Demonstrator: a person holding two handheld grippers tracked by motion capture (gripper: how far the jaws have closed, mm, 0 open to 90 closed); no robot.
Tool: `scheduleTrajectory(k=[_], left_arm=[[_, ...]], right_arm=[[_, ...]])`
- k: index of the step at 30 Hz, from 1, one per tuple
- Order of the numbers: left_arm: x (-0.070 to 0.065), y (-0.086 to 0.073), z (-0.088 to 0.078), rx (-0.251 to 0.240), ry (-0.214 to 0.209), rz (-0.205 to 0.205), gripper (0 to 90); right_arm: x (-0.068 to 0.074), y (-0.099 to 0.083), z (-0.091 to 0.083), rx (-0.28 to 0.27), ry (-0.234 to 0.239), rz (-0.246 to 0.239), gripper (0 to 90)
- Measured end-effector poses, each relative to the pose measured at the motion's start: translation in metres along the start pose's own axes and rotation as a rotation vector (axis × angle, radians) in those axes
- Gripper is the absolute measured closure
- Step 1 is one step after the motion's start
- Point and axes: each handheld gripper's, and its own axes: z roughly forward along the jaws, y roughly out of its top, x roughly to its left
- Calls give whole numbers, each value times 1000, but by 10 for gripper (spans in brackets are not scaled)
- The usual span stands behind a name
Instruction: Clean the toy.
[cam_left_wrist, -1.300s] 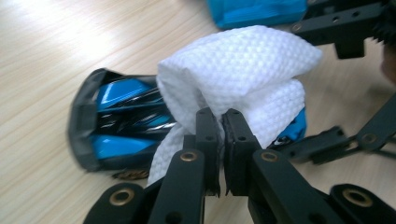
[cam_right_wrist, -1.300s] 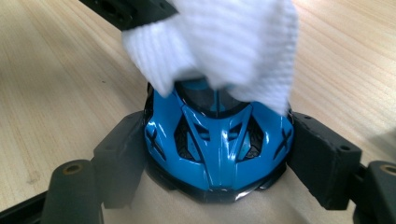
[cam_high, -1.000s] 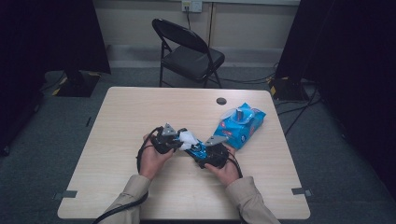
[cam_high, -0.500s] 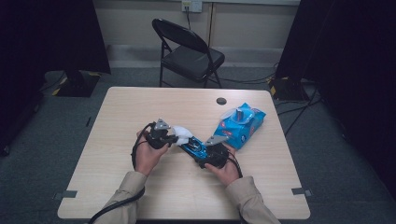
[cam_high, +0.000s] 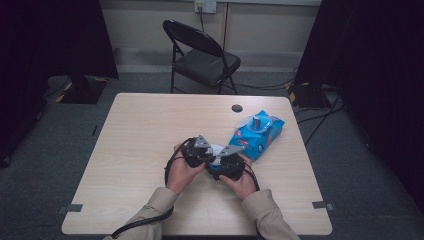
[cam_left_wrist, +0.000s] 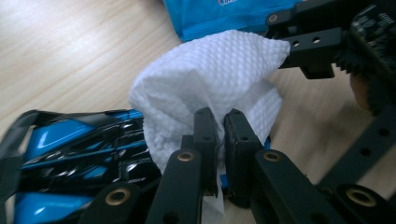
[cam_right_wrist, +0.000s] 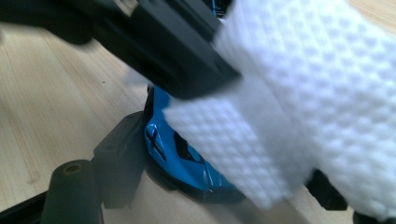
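Near the middle of the wooden table, toward its near edge, the person's two hands bring both grippers together over a blue toy car. From the left gripper view, the left gripper has its black jaws pinched together on a white textured wipe, which bunches up above the jaws and drapes over the car's end. The car lies just left of the jaws in that view, its glossy blue and black body touching the wipe.

From the right gripper view, the right gripper has its jaws spread wide on either side of the car's blue nose, holding it, with the wipe close in front.

Seen from above, a blue wipes packet lies on the table just to the right and farther off, its flap lifted. A black folding chair stands beyond the table's far edge.
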Motion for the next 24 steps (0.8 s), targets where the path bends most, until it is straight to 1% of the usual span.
scheduleTrajectory(k=[2, 5, 7, 8, 9, 10, 11, 12, 13, 14, 15, 18, 21, 23, 24], left_arm=[[1, 1, 1, -1, -5, -16, 845], [5, 3, 1, 3, 11, -8, 844], [8, 4, 0, -3, 24, -14, 843], [10, 5, 0, -7, 27, -19, 843], [13, 6, 1, -15, 17, -33, 846], [13, 6, 1, -15, 17, -33, 845], [15, 7, 1, -9, 36, -16, 842], [15, 8, 2, -8, 43, -24, 842], [19, 9, 2, -6, 50, -23, 838], [20, 9, 2, -12, 49, -44, 834], [24, 9, 2, -13, 41, -54, 832], [27, 10, 3, -16, 41, -60, 833], [29, 13, 2, -9, 77, -43, 837], [32, 14, 1, -5, 107, -44, 841], [34, 14, 1, -1, 110, -44, 842]], right_arm=[[0, 0, 0, 0, -1, -1, 247], [0, 0, 0, -1, 0, 0, 247], [1, 0, 0, -1, -2, -3, 248], [1, 0, 0, -1, -2, -3, 248], [1, 0, 0, -3, -3, -4, 248], [1, 0, 0, -3, -3, -4, 248], [1, 0, 0, -2, -4, -5, 248], [1, 0, 0, -2, -4, -5, 248], [1, 0, 0, -2, -4, -6, 247], [0, 0, 0, -2, -2, -6, 248], [0, 0, 0, -1, -1, -5, 247], [0, 0, 0, -1, -2, -5, 248], [0, 0, 0, -1, -1, -5, 248], [0, 0, 0, -1, -1, -4, 248], [0, 0, 0, -1, -1, -4, 248]])
